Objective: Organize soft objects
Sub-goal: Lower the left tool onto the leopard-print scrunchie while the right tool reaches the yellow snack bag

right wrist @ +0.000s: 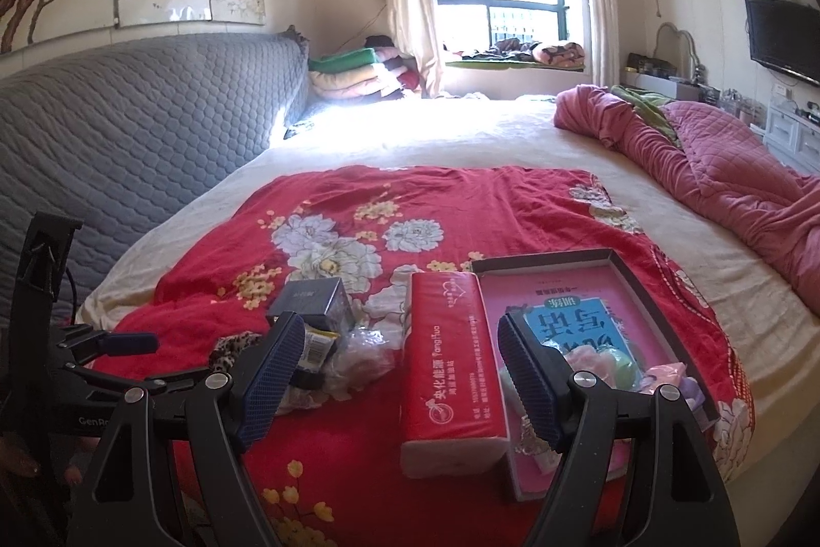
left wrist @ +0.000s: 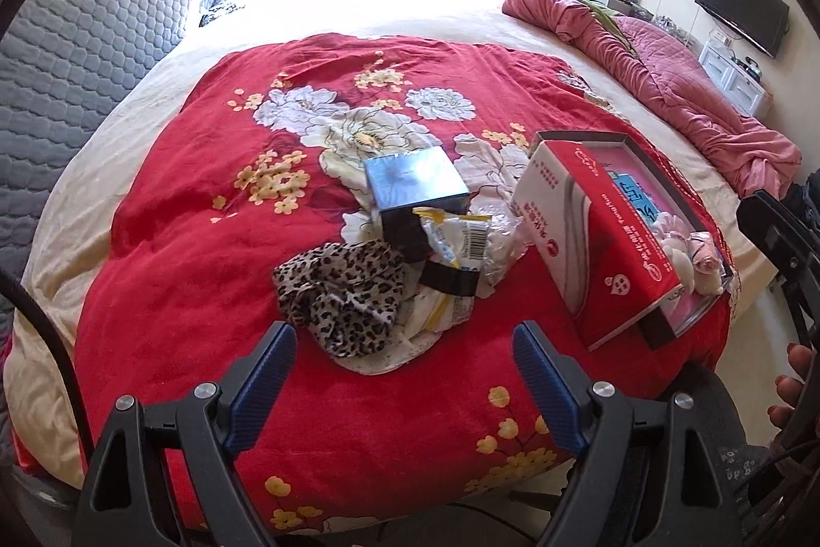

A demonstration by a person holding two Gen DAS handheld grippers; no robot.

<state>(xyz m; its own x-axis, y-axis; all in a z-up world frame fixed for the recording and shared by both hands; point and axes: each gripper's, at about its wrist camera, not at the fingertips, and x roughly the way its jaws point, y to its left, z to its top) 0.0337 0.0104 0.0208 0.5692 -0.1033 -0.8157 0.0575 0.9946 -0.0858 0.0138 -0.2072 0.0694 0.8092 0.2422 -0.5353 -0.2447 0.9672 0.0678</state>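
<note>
A leopard-print cloth (left wrist: 338,296) lies crumpled on the red flowered blanket (left wrist: 205,239), just beyond my open left gripper (left wrist: 402,339), whose jaws hold nothing. Against the cloth lie a snack wrapper (left wrist: 456,239), clear plastic and a dark blue box (left wrist: 415,188). A red tissue pack (left wrist: 589,239) leans on a shallow tray (left wrist: 635,147) that holds small pastel soft items (left wrist: 687,260). In the right wrist view my right gripper (right wrist: 402,331) stands open and empty above the near end of the tissue pack (right wrist: 451,367), beside the tray (right wrist: 543,257) with a book (right wrist: 574,321) and soft items (right wrist: 615,362).
The blanket covers the near part of a wide cream bed (right wrist: 461,137). A grey quilted headboard (right wrist: 128,126) runs along the left and a bunched pink quilt (right wrist: 717,157) lies at the right. Folded bedding (right wrist: 353,75) is stacked by the window. A hand (left wrist: 792,378) shows at the right edge.
</note>
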